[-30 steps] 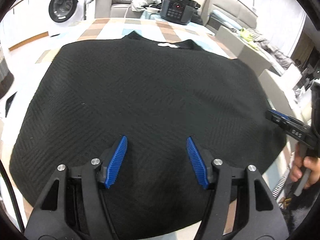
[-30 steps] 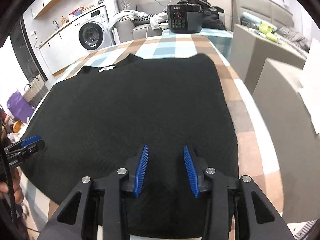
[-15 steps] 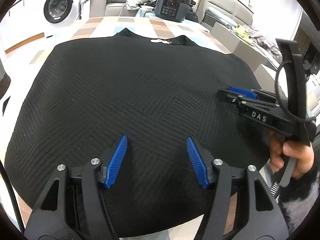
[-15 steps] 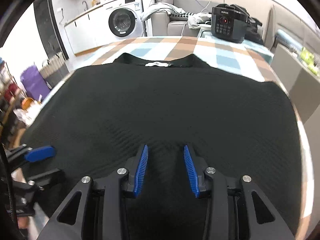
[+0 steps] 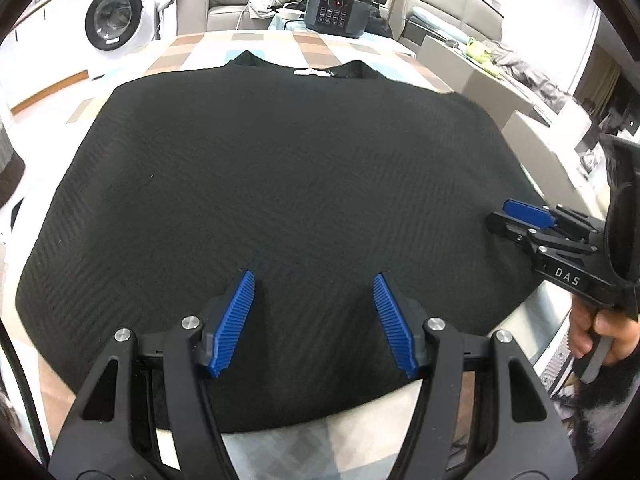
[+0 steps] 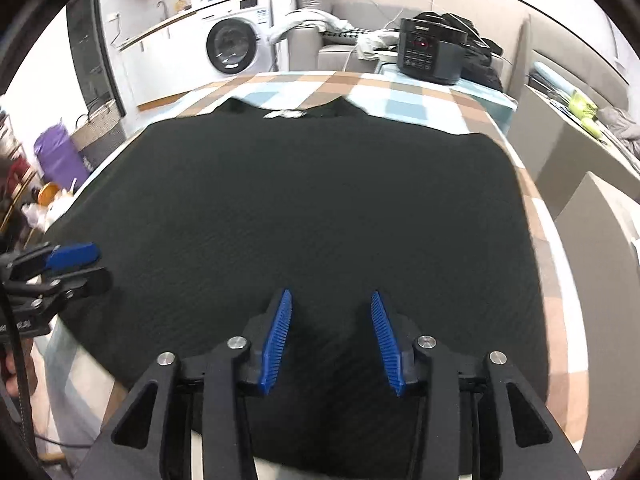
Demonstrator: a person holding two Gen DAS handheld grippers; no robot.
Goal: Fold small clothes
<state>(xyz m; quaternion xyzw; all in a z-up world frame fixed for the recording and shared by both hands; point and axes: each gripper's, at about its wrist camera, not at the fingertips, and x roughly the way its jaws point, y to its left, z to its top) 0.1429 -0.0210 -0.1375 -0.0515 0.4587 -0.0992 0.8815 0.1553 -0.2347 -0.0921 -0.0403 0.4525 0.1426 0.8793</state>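
Observation:
A black knitted top (image 5: 288, 184) lies spread flat on the checked tablecloth (image 5: 264, 46), its collar with a white label (image 5: 312, 73) at the far side. My left gripper (image 5: 314, 280) hovers open over the near hem, nothing between its blue pads. In the right wrist view the top (image 6: 320, 208) fills the table, and my right gripper (image 6: 330, 296) stands over the near hem with its jaws opening and nothing between them. The right gripper (image 5: 516, 216) also shows at the top's right edge, the left gripper (image 6: 76, 260) at its left edge.
A dark electric cooker (image 5: 338, 12) sits at the table's far end. Behind it are a sofa with clothes and a washing machine (image 5: 116, 20). Grey boxes (image 6: 592, 240) stand close along the right side. A purple bag (image 6: 60, 152) and a basket are on the floor at left.
The right gripper swung in over the top's middle, then back toward its right edge, and its jaws widened. The left gripper shifted slightly sideways and stayed open.

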